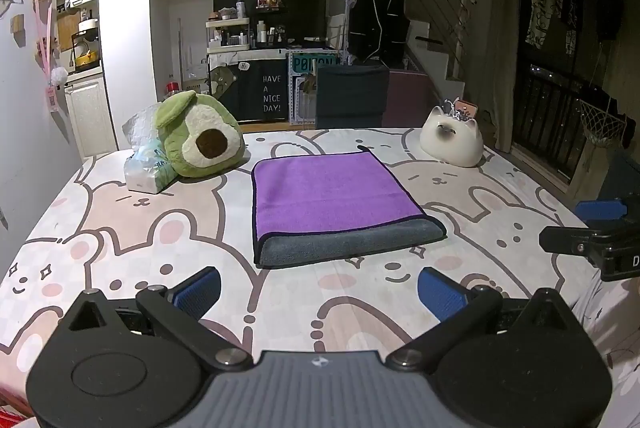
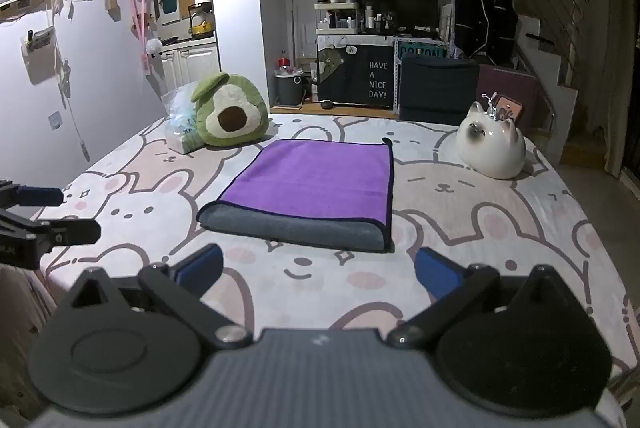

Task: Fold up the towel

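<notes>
A purple towel with a grey underside lies folded flat on the bunny-print table cover; its rounded grey fold faces me. It also shows in the right wrist view. My left gripper is open and empty, hovering short of the towel's near edge. My right gripper is open and empty, also just short of the near fold. The right gripper shows at the right edge of the left wrist view, and the left gripper at the left edge of the right wrist view.
A green avocado plush and a plastic tissue pack sit at the far left of the table. A white cat-shaped ceramic holder stands at the far right. Shelves, cabinets and stairs lie beyond the table.
</notes>
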Available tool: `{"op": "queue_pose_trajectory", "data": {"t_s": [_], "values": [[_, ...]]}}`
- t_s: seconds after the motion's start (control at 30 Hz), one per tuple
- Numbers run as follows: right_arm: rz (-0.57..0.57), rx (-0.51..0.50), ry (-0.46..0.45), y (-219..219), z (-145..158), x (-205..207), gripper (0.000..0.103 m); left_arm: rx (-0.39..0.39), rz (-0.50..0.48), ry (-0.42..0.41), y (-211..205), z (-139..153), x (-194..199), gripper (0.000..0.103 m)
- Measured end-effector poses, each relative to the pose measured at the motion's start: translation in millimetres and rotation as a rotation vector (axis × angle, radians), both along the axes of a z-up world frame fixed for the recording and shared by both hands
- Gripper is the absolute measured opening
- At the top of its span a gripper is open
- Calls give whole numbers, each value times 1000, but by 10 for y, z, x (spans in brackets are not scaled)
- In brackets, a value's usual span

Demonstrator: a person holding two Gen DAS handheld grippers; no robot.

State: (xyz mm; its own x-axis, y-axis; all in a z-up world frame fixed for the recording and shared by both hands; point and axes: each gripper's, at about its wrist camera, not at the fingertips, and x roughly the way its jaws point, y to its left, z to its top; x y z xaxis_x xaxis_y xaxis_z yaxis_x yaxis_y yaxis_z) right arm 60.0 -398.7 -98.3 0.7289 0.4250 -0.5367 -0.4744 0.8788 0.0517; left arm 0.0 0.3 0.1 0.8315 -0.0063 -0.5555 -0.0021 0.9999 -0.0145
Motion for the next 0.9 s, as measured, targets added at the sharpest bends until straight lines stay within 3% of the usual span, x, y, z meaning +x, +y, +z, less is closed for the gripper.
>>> {"op": "queue_pose_trajectory", "data": {"t_s": [0.9], "values": [[-1,11,14,23,-25,9,103,3,1,5,-11,1,-1,103]]}}
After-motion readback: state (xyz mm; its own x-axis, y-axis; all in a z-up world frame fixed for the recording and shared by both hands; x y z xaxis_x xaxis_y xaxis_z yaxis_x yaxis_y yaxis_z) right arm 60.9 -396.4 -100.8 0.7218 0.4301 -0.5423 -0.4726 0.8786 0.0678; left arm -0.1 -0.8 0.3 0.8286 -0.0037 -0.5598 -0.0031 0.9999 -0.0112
